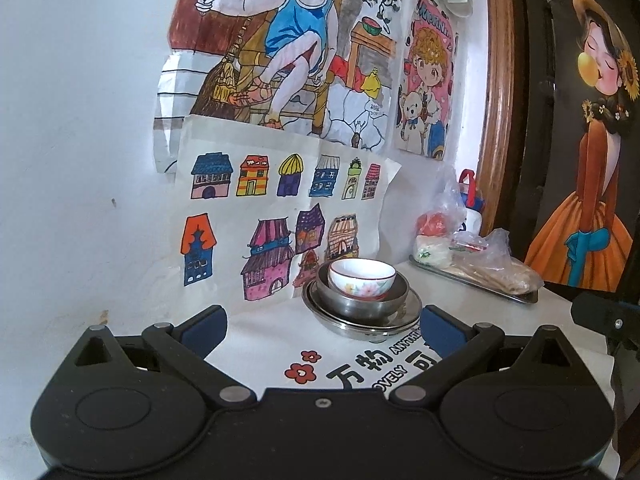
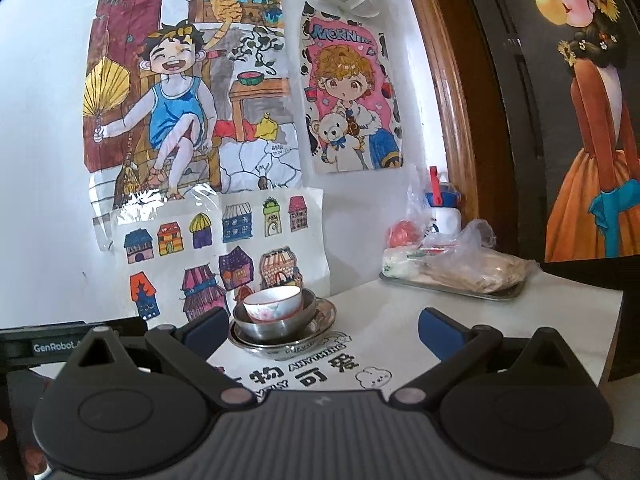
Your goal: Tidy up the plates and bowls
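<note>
Stack: a white floral porcelain bowl [image 1: 362, 278] sits in a steel bowl [image 1: 360, 300], which rests on a steel plate [image 1: 360, 322]; all nested on the white bench [image 2: 400, 312], close to the wall drawings.
Landmark: the stack; every place below is told from it.
Left gripper [image 1: 322, 330]: just in front of the stack, jaws spread wide, nothing between them, not touching the dishes.
Right gripper [image 2: 322, 332]: in front and to the right of the stack, jaws wide apart and empty; its left finger [image 2: 204, 330] stands just beside the plate's rim.
Steel tray [image 2: 456, 290]: to the right of the stack and well apart from it, carrying bagged food [image 2: 476, 266].
House drawing [image 1: 276, 216]: on the wall directly behind the stack.
Printed cloth [image 1: 360, 364]: under and in front of the stack.
</note>
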The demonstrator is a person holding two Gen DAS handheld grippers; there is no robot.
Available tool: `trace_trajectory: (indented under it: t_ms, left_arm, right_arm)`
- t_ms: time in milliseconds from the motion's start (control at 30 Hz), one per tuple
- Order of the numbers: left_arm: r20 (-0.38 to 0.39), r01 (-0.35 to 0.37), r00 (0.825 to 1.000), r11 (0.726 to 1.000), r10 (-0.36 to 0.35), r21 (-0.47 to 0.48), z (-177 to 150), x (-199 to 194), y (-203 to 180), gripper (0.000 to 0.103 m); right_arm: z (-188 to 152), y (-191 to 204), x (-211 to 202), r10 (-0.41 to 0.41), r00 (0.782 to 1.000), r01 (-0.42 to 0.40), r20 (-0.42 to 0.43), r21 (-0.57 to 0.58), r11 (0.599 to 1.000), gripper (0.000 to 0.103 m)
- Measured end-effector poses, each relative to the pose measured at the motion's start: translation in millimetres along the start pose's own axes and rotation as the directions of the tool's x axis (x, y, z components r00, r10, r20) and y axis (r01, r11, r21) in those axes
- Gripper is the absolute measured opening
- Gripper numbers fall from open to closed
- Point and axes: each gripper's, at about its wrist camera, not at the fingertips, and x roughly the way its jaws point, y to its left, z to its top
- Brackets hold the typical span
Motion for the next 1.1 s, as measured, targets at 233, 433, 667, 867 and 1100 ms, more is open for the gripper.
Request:
trace_trajectory:
  t_ms: [233, 433, 667, 867, 1100]
  left_arm:
    - [-0.001, -0.015, 1.0, 1.0, 0.015, 0.012, -12, -8, -4, 0.102]
    - [-0.005, -0.043, 0.999, 0.998, 0.043, 0.035, -29, -11, -11, 0.102]
    - [-0.031, -0.063, 0.998, 0.998, 0.063, 0.019, -43, -8, -13, 0.102]
    - [-0.052, -0.07, 0.996, 0.997, 0.071, 0.015, -51, -5, -12, 0.102]
    - [-0.061, -0.082, 0.995, 0.997, 0.082, 0.005, -53, -4, -10, 0.102]
  right_arm:
    - [-17, -4, -1, -0.036, 0.999, 0.038, -0.04, 0.027, 0.999, 0.103]
    - [-32, -4, -3, -0.078, 0.996, 0.079, -0.053, 0.009, 0.997, 0.103]
    - [-44, -4, -4, -0.096, 0.993, 0.096, -0.071, 0.001, 0.995, 0.103]
    - [-48, -3, -4, -0.095, 0.992, 0.096, -0.078, 0.002, 0.995, 0.103]
    - [-51, -3, -3, -0.098, 0.991, 0.099, -0.087, 0.006, 0.995, 0.103]
